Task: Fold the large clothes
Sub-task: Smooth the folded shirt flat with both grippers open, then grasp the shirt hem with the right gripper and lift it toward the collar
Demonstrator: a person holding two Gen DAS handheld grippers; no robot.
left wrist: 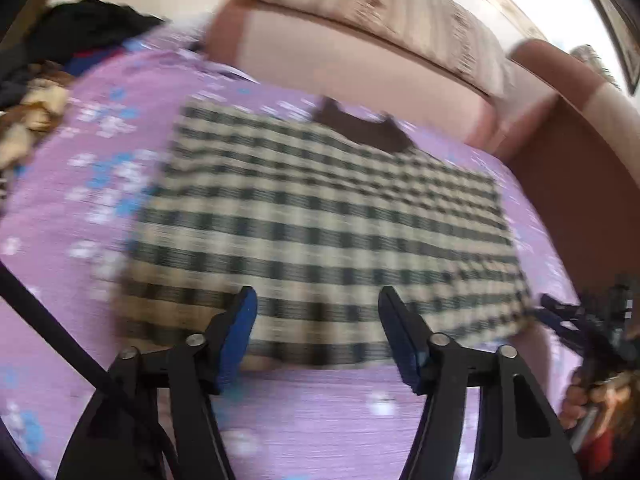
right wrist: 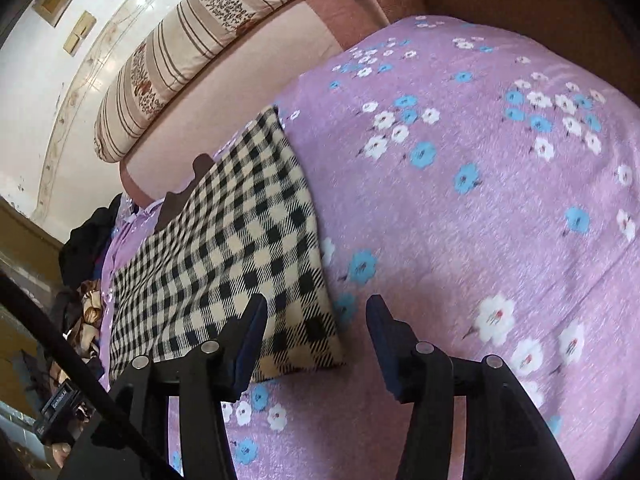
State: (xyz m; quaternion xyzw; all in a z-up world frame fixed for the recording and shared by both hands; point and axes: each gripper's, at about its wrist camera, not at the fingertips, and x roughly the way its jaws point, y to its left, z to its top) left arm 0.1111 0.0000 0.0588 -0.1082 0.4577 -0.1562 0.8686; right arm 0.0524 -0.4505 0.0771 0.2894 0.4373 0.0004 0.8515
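A black-and-cream checked garment [left wrist: 320,216] with a dark brown collar [left wrist: 362,128] lies folded flat on the purple flowered bedspread [left wrist: 92,208]. My left gripper [left wrist: 316,300] is open and empty, hovering over the garment's near edge. The left view is motion-blurred. In the right wrist view the garment [right wrist: 236,248] lies to the left. My right gripper [right wrist: 316,308] is open and empty, just above its near right corner. The right gripper also shows at the right edge of the left wrist view [left wrist: 592,320].
A pile of dark and brown clothes [left wrist: 48,80] lies at the far left of the bed. A pink headboard [left wrist: 360,52] with a striped pillow [right wrist: 192,52] stands behind. A brown side rail [left wrist: 572,184] borders the bed at the right.
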